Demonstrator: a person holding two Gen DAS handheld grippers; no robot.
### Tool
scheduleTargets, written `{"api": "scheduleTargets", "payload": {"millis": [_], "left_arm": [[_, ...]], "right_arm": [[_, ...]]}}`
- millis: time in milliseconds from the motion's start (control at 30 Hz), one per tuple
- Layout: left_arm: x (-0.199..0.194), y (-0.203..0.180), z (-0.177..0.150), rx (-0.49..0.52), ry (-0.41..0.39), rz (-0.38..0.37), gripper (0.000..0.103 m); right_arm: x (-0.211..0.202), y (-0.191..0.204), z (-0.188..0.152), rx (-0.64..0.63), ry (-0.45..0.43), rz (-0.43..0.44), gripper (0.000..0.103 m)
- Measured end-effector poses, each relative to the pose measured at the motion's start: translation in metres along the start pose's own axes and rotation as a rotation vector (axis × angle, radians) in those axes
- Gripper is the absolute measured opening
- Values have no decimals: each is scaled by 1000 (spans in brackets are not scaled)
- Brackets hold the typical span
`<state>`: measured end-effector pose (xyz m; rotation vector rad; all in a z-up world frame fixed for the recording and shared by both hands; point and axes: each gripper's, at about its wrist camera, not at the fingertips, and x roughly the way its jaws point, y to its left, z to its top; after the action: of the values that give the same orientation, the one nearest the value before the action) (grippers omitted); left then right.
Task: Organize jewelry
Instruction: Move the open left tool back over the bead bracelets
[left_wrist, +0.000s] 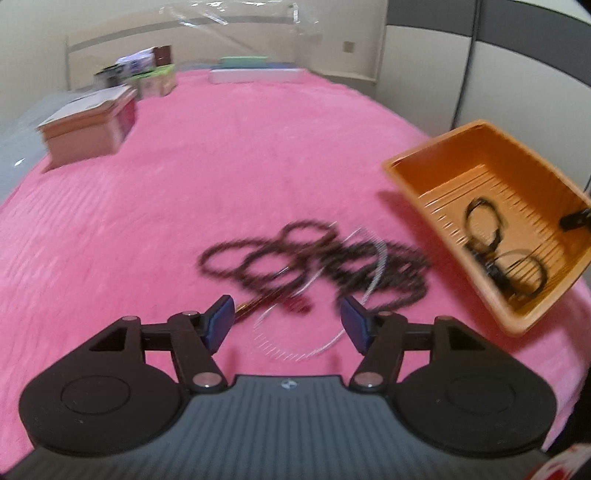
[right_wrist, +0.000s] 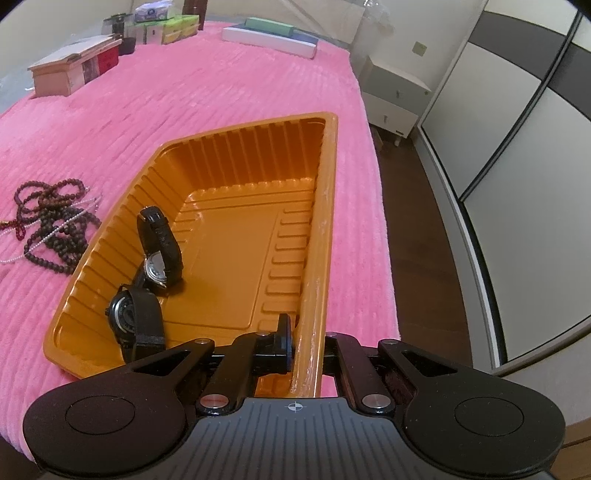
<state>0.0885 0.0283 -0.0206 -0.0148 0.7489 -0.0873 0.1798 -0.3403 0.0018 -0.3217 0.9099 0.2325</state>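
An orange plastic tray (right_wrist: 325, 192) lies on the pink bedspread, and my right gripper (right_wrist: 306, 343) is shut on its right rim. Two black wristwatches (right_wrist: 162, 251) lie in it at the left. The tray also shows in the left wrist view (left_wrist: 436, 173), tilted. A tangle of dark beaded necklaces (left_wrist: 317, 258) with a thin pearl strand (left_wrist: 376, 269) lies on the spread, left of the tray. It also shows in the right wrist view (right_wrist: 51, 221). My left gripper (left_wrist: 288, 321) is open and empty, just in front of the tangle.
A wooden box (left_wrist: 88, 122) stands at the far left of the bed. Small cartons and jars (left_wrist: 147, 74) and flat boxes (left_wrist: 255, 72) stand at the far end. The bed's right edge drops to a wooden floor (right_wrist: 417, 236) by a wardrobe.
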Motion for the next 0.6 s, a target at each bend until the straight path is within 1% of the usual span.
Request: {"api": "scheduleTargets", "payload": {"millis": [100,200,300,333,433,533,600], "left_arm": [[0,12,-12,-23,20,13,61],[1,13,-20,-27,24,15,61],[4,3,-21,15,22,-14,58],[5,-2,-21,32,20,-30,56],[14,-15,-18,78,38,-77,52],[20,-25,-16,120,40,-81,51],[21,-25,-14,128,32,-76,51]], "right_arm": [[0,0,0,5,7,-2,4],[-1,1,1,-7,4,-7,4],[-1,3,0,-26,-1,-10,4],[-1,3,0,-30,-2,-11,4],[-1,4,-1,-29,-2,-12,4],[-1,4,-1,-31,-3,-12,4],[-1,4,-1,-28,-2,-12,4]]}}
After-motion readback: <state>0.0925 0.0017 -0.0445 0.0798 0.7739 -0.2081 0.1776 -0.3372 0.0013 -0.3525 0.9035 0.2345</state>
